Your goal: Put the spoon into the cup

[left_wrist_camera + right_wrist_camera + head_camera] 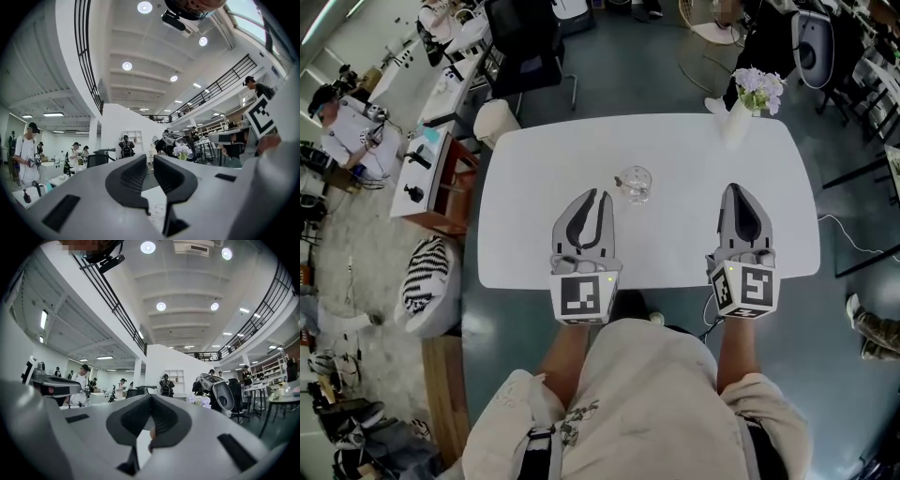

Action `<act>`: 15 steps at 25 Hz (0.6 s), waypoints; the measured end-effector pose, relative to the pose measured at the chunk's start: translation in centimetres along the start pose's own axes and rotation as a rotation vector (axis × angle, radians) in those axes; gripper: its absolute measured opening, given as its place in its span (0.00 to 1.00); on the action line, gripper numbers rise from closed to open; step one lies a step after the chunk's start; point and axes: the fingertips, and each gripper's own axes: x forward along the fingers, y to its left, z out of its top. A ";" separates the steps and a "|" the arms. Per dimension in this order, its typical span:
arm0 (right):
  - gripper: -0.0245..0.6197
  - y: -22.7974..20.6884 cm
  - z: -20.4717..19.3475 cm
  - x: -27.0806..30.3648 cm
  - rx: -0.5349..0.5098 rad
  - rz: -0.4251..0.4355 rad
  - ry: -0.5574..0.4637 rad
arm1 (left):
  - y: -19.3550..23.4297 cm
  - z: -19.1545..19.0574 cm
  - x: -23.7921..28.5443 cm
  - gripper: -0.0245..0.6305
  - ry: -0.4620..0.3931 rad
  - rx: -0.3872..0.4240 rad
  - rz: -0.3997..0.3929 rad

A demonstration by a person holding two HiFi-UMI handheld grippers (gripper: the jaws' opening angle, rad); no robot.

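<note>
The cup [635,183] (clear glass, small) stands near the middle of the surface [534,187], just beyond the left tongs [602,197]. I cannot make out the spoon apart from it: a glint inside may be it, but it is too small to tell. The left tongs stand slightly parted with nothing between them; the right tongs [739,189] are closed and empty. The glass looks light, slick, breakable and easy to tip, so it is best steadied at its wall. A spoon would be stiff and thin, best taken across its handle.

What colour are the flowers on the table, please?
The small flower bunch is pale lilac, clearest in the head view.
</note>
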 end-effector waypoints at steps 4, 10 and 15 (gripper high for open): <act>0.02 0.2 -0.1 0.0 -0.002 0.008 0.001 | -0.3 0.3 0.0 0.07 -0.006 0.013 0.001; 0.02 0.0 -0.1 -0.2 -0.005 0.008 -0.003 | -0.9 0.6 0.2 0.04 -0.028 0.008 -0.011; 0.02 0.1 -0.2 0.2 -0.030 0.015 0.005 | -0.9 0.8 0.7 0.04 -0.047 -0.017 -0.006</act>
